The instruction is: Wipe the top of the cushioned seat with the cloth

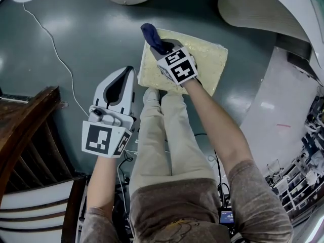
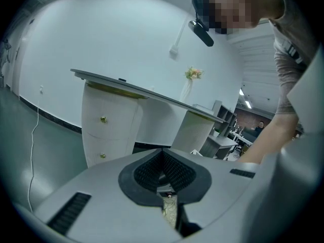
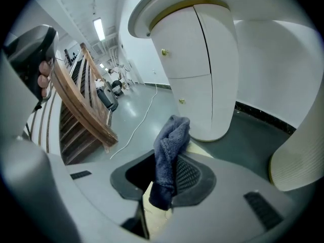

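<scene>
Cushioned seat (image 1: 207, 65) lies flat on the floor (image 1: 76, 44), in front of the person's feet. Cloth (image 1: 153, 36) is a bunched dark-blue wad at the seat's far left corner; contact with the top cannot be confirmed. Right gripper (image 1: 163, 48) has its jaws clamped on the cloth's middle, and most of it pokes beyond the tips.

Left gripper (image 1: 125, 75) hangs beside the seat, jaws together, empty.

Risks:
- The wad covers little, so streaks may be missed.
- Hard jaw tips may scrape the fabric.
- The unheld seat may slide under a push.

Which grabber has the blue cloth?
The right gripper: the blue cloth is pinched in its jaws, over the cushioned seat. The left gripper holds nothing.
</scene>
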A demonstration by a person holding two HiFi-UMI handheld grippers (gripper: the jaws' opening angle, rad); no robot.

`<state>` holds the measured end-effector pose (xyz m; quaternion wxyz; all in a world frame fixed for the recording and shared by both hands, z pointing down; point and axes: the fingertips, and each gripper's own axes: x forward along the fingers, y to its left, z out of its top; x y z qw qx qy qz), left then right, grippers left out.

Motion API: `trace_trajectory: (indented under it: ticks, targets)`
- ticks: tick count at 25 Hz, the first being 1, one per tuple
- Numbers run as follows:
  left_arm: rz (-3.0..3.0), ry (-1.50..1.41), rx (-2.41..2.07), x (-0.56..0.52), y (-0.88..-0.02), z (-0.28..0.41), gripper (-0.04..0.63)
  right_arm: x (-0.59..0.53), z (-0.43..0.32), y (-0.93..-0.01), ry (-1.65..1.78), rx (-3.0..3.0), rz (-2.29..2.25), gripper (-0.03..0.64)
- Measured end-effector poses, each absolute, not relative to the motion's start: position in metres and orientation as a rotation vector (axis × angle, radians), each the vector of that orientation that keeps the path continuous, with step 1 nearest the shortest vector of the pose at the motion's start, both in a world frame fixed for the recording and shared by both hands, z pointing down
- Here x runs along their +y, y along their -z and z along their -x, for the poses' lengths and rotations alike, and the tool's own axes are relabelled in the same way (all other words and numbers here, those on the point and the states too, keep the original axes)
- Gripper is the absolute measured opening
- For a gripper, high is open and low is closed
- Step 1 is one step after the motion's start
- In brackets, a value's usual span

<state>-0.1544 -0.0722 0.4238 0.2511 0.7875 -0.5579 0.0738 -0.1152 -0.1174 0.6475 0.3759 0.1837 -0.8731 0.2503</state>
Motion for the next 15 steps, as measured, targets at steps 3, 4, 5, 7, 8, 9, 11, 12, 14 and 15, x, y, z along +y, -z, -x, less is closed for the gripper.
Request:
trace_trajectory:
  ticks: [3, 4, 5, 7, 8, 9, 11, 12, 14, 15]
  targets:
    - [-2.165, -0.207, -1.49, -0.069, -0.421, 0.148, 0.015, -0.112, 0.118, -0.635, -0.653, -2.279, -0.485, 0.095]
    - [-2.172, -0.21, -1.481, -0.069, -0.421, 0.145, 0.015, -0.111, 0.117, -0.631, -0.648, -2.289, -0.487, 0.095]
    - [-2.178, -0.212, -1.473, -0.069, -0.42, 0.142, 0.015, -0.11, 0.115, -0.627, -0.639, -2.296, -0.489, 0.095]
    - [-2.19, -0.212, -1.456, -0.069, -0.419, 0.138, 0.015, -0.108, 0.11, -0.62, -0.616, -2.307, -0.495, 0.095]
    - [-2.197, -0.214, -1.446, -0.068, -0.418, 0.136, 0.015, -0.108, 0.106, -0.617, -0.603, -2.311, -0.506, 0.095]
    - [-2.206, -0.216, -1.436, -0.068, -0.416, 0.134, 0.015, -0.107, 0.102, -0.614, -0.592, -2.314, -0.522, 0.095]
    - [-2.225, -0.222, -1.414, -0.066, -0.413, 0.129, 0.015, -0.106, 0.089, -0.608, -0.583, -2.315, -0.562, 0.095]
    - [-2.235, -0.224, -1.403, -0.065, -0.412, 0.126, 0.015, -0.105, 0.081, -0.605, -0.582, -2.314, -0.586, 0.095]
    - [-2.255, -0.225, -1.379, -0.065, -0.41, 0.119, 0.015, -0.104, 0.061, -0.601, -0.575, -2.302, -0.641, 0.095]
    - [-2.264, -0.225, -1.369, -0.064, -0.408, 0.115, 0.015, -0.104, 0.049, -0.599, -0.571, -2.293, -0.666, 0.095]
